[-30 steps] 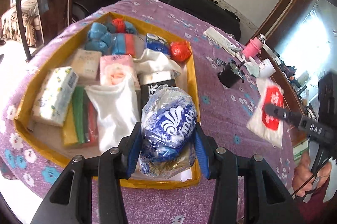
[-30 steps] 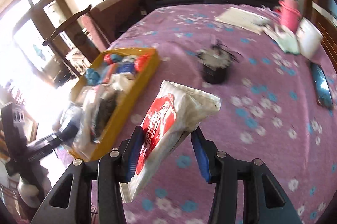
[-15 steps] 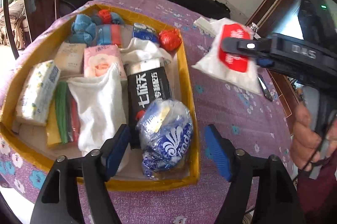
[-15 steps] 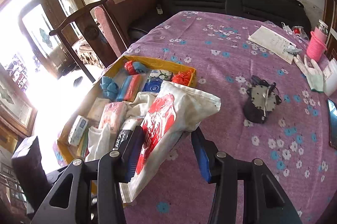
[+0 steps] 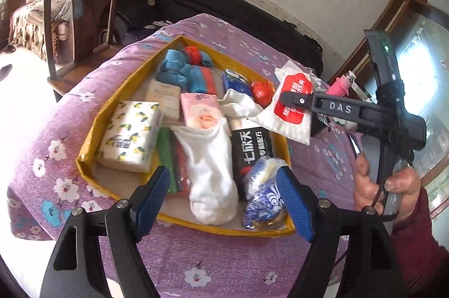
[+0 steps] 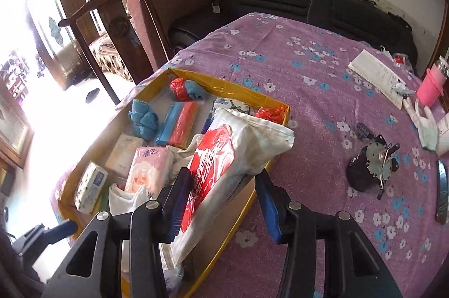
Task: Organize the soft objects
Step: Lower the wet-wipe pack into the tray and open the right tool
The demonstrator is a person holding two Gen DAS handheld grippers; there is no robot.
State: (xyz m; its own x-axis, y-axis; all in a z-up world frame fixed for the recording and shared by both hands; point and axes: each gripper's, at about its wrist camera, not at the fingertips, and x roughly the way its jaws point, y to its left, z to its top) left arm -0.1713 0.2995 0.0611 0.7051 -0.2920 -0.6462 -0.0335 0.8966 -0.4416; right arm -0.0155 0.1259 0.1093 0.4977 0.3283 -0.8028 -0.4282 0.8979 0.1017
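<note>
A yellow cardboard tray [image 5: 87, 141] on the purple flowered table holds soft packs: a lemon-print tissue pack [image 5: 129, 135], a white sock [image 5: 209, 183], a black pack [image 5: 252, 146], a pink pack [image 5: 200, 108] and a blue-white bag [image 5: 265, 197]. My left gripper [image 5: 224, 202] is open and empty above the tray's near edge. My right gripper [image 6: 221, 200] is shut on a white pouch with a red label [image 6: 224, 166], holding it over the tray's right side [image 6: 284, 110]; the pouch also shows in the left wrist view [image 5: 291, 101].
On the table right of the tray lie a black motor-like device [image 6: 367, 166], a white glove [image 6: 426, 127], a pink cup [image 6: 430, 87], papers [image 6: 376, 73] and a dark knife-like item [image 6: 442, 191]. A wooden chair [image 6: 132, 26] and a dark sofa [image 6: 294, 0] stand beyond the table.
My left gripper opened, let go of the blue-white bag in the tray and drew back. My right gripper carried the white pouch from over the table to above the tray.
</note>
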